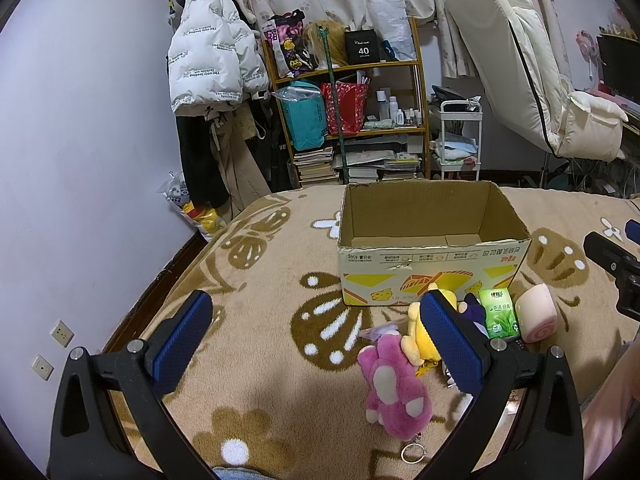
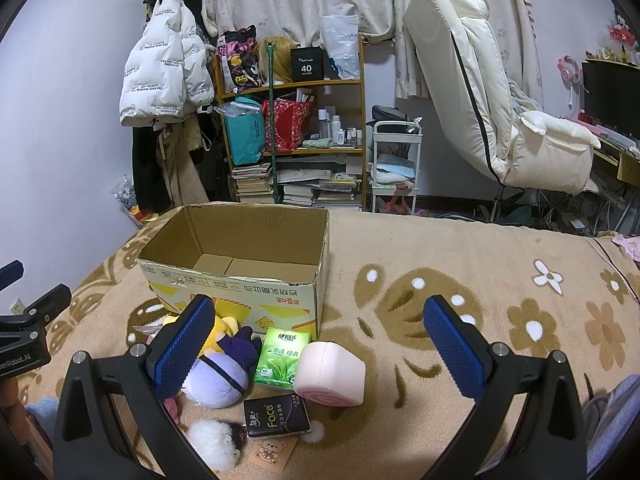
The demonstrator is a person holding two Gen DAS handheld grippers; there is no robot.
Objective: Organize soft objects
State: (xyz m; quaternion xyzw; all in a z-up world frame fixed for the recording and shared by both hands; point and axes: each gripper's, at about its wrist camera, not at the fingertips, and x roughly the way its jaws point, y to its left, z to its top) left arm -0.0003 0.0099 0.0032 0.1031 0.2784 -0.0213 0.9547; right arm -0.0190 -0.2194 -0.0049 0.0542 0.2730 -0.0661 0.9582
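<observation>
Bedroom clutter lines the far wall, and nearer to me a beige flowered blanket [image 2: 460, 248] covers the bed where the work sits. On it the soft things are heaped just in front of an open cardboard box [image 2: 240, 268], which looks empty and is probably meant to take them.

In the heap I see a pink plush [image 1: 394, 388], a yellow plush [image 1: 420, 336], a purple plush [image 2: 218, 376], a green tissue pack [image 2: 282, 358], a pink swirl-ended cushion [image 2: 332, 374], a black tissue pack [image 2: 276, 416] and a white fluffy toy [image 2: 216, 442].

My left tongs [image 1: 316, 352] hang spread wide and hold nothing; the heap lies at their right finger and beyond, so I judge they need to shift right. My right tongs [image 2: 320, 352] are equally wide and empty, with the green pack and the cushion between the fingers, low and near.
</observation>
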